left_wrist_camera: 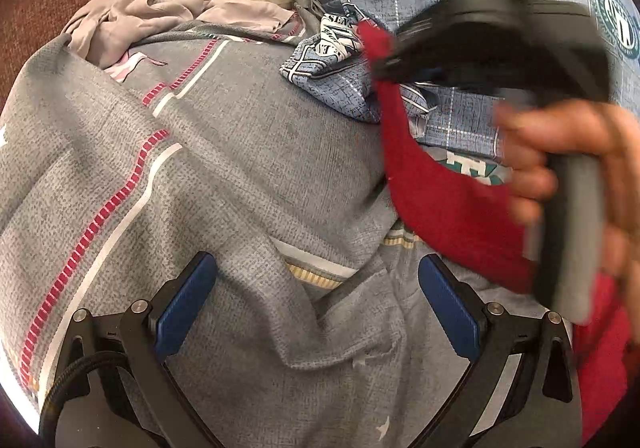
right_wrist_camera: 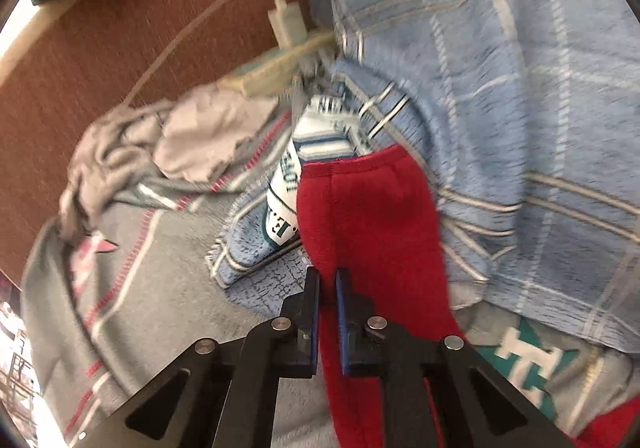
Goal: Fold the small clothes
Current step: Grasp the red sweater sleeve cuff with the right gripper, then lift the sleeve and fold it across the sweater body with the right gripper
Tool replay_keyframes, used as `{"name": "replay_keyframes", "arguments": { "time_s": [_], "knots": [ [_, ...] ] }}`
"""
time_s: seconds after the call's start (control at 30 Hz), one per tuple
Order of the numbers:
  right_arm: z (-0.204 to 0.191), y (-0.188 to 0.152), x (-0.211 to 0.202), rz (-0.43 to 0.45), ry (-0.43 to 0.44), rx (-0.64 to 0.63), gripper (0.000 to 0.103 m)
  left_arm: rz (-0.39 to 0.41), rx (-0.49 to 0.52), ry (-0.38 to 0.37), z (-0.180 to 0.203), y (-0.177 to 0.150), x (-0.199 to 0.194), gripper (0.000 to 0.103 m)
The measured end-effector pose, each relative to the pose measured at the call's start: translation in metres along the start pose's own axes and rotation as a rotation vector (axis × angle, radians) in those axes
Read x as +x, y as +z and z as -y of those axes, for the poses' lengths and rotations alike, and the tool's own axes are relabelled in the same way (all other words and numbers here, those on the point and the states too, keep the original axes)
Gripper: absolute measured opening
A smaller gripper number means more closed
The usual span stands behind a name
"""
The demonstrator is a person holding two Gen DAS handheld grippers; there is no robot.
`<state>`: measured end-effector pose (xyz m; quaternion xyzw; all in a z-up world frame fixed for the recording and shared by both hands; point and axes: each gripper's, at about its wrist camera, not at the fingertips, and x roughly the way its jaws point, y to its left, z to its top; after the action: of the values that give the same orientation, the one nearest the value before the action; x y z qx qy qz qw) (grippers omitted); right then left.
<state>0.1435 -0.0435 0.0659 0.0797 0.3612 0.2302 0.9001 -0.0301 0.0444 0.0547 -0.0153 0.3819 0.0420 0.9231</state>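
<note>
A small red garment (right_wrist_camera: 368, 215) of fleecy knit is seen stretched lengthwise, its hemmed end lying flat over the blue plaid cloth (right_wrist_camera: 500, 87) and its near part pinched between the pads of the right gripper (right_wrist_camera: 328, 280). A crumpled pale grey-pink garment (left_wrist_camera: 136, 19) is bunched at the far edge of the grey bedspread (left_wrist_camera: 240, 151), beside a folded blue-and-white printed piece (right_wrist_camera: 304, 175).

Lettering I'm reading on the clothes

I'm seeing "SE" on the crumpled printed band (left_wrist_camera: 338, 33) at the far side, and a big white "H" on a teal patch (right_wrist_camera: 532, 364) near right; the round green emblem (left_wrist_camera: 618, 23) is staying illegible.
</note>
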Motion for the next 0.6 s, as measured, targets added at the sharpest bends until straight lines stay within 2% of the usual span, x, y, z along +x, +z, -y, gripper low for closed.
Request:
{"name": "replay_keyframes", "arguments": {
  "time_s": [0.1,0.3,0.47,0.53,0.6],
  "knots": [
    [0.005,-0.005,-0.046,0.061,0.006,0.013,0.006,0.003,-0.026,-0.005,-0.001,0.002,-0.001,0.102],
    [0.038,-0.030,-0.162,0.212,-0.050,0.093,0.006,0.011,-0.041,-0.033,0.009,0.007,-0.004,0.102],
    [0.078,-0.077,-0.264,0.320,-0.147,0.196,0.006,0.033,-0.009,-0.048,0.029,0.006,-0.010,0.102],
    [0.102,-0.109,-0.301,0.337,-0.218,0.247,0.006,0.040,0.006,-0.069,0.040,0.005,-0.012,0.102],
    [0.125,-0.139,-0.322,0.331,-0.279,0.314,0.006,0.045,0.031,-0.078,0.052,0.005,-0.014,0.102]
  ]
}}
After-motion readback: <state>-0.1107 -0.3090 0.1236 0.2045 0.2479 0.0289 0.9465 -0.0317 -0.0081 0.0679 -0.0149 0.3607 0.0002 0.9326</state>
